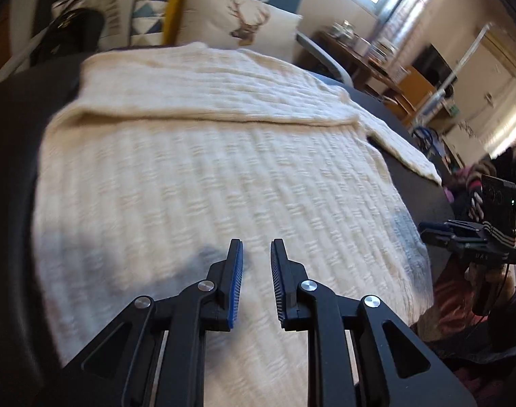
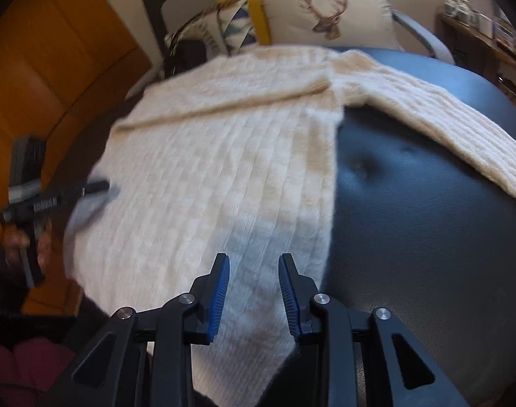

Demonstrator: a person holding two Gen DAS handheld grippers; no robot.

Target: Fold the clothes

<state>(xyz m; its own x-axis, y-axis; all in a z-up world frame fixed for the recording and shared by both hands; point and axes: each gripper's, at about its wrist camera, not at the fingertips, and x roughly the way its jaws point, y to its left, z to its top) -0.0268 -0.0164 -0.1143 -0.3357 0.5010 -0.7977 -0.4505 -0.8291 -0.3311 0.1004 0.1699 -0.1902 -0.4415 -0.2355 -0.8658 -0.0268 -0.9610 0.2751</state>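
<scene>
Cream knit, thick and ribbed, is lying spread across a dark padded seat (image 2: 427, 210); this sweater (image 1: 197, 169) is resting flat with one sleeve (image 1: 203, 101) already lying folded across its upper part, presumably to square the shape; the other sleeve (image 2: 441, 122) is trailing out over the bare cushion, not yet folded in. Left tongs (image 1: 257, 254) are hovering just above the near hem, slightly parted, gripping nothing; right tongs (image 2: 254, 271) are hanging over the hem's other corner, a little wider apart, also holding nothing; both seem poised at the bottom edge for the next fold. Two cushions (image 1: 237, 23) are leaning at the back; no containers are showing.
</scene>
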